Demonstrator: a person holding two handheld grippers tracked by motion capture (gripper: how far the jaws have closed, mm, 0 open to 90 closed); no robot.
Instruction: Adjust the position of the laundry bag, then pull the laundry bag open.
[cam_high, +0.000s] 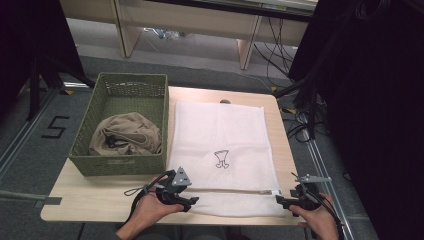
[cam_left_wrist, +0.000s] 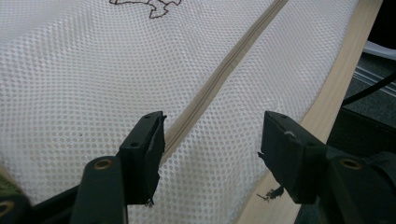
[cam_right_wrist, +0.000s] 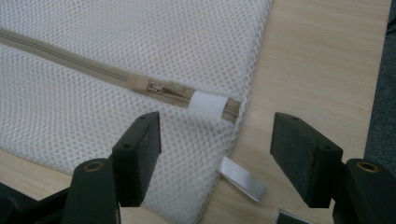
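Note:
A white mesh laundry bag lies flat on the wooden table, a small dark drawing at its middle. A beige zipper runs across it near the front edge. My left gripper hovers at the bag's front left corner. In the left gripper view its jaws stand open over the mesh, the zipper running away between them. My right gripper is at the front right corner, open, nothing pinched. The zipper slider sits just beyond its jaws, near the zipper's end.
A green woven basket stands to the left of the bag and holds a crumpled beige cloth. A white ribbon tab sticks out from the bag's corner. Bare table runs right of the bag; desks and cables lie beyond.

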